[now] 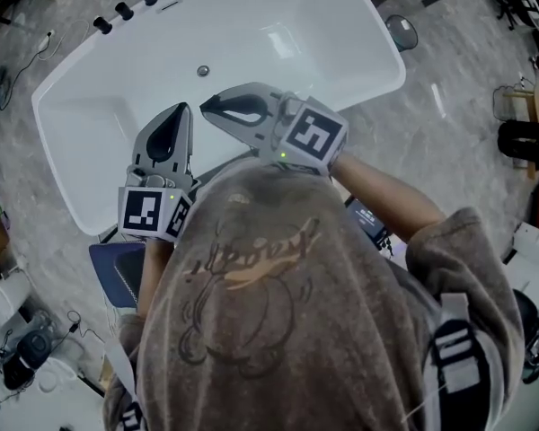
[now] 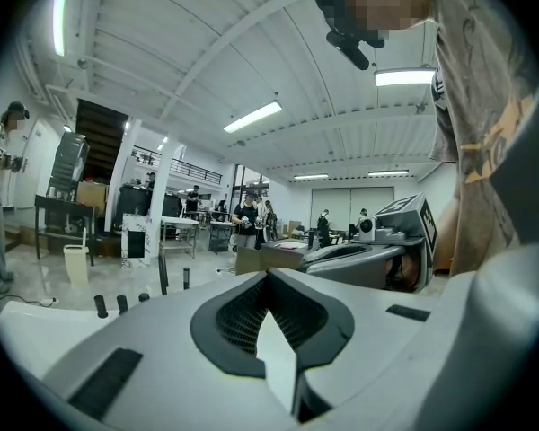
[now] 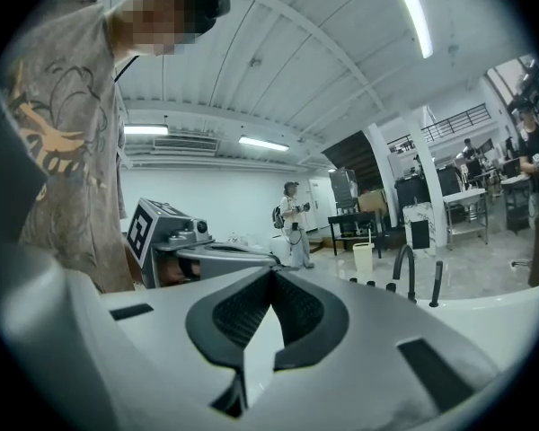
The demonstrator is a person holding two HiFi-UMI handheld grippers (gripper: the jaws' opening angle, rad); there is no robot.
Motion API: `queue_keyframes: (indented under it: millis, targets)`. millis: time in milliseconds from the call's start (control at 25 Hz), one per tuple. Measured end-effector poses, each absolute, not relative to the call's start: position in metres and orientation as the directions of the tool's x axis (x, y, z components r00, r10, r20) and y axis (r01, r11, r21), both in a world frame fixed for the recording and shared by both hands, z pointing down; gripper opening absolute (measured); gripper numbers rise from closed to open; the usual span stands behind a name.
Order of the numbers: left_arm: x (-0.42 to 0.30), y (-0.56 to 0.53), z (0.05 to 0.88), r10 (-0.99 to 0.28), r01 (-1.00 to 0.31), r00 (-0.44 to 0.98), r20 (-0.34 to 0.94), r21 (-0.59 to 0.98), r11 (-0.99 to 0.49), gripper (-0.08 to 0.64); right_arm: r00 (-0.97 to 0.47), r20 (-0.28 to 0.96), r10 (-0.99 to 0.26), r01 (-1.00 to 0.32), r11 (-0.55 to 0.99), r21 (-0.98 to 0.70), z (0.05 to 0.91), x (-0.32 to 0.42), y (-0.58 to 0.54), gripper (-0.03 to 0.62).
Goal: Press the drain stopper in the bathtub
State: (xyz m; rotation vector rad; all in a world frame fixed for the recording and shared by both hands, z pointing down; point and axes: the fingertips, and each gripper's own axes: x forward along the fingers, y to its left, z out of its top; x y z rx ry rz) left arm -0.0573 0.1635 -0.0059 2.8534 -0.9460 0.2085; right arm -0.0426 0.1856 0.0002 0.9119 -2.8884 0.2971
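Step in hand: approach. The small round chrome drain stopper (image 1: 203, 71) sits untouched on the floor of the white oval bathtub (image 1: 386, 48). The grey left gripper (image 1: 181, 109) and grey right gripper (image 1: 207, 105) hover just short of the stopper, jaws pressed together and empty. Next move: lower one closed tip squarely onto the stopper.

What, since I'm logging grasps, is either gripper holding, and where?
Nothing: the left gripper and right gripper are both shut and empty over the tub.

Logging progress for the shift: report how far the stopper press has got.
Done: nothing visible. In hand: left gripper and right gripper, both shut and empty, hover over the bathtub, short of the drain stopper on its floor. Left: lower one onto the stopper and press.
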Motion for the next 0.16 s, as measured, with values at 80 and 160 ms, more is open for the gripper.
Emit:
queue_keyframes:
  millis: [80, 160]
  targets:
    - [-0.0555, 0.1653, -0.0044, -0.581, -0.600, 0.795, 0.175, 0.076, -0.797, 0.003, -0.816, 0.130, -0.564, -0.578, 0.801, -0.156, -0.0011, -0.0418, 0.1850, -0.002]
    - [-0.0545, 0.1666, -0.0028, -0.580, -0.599, 0.794, 0.180, 0.073, -0.797, 0.003, -0.813, 0.126, -0.568, -0.582, 0.798, -0.157, -0.0017, -0.0409, 0.1843, -0.002]
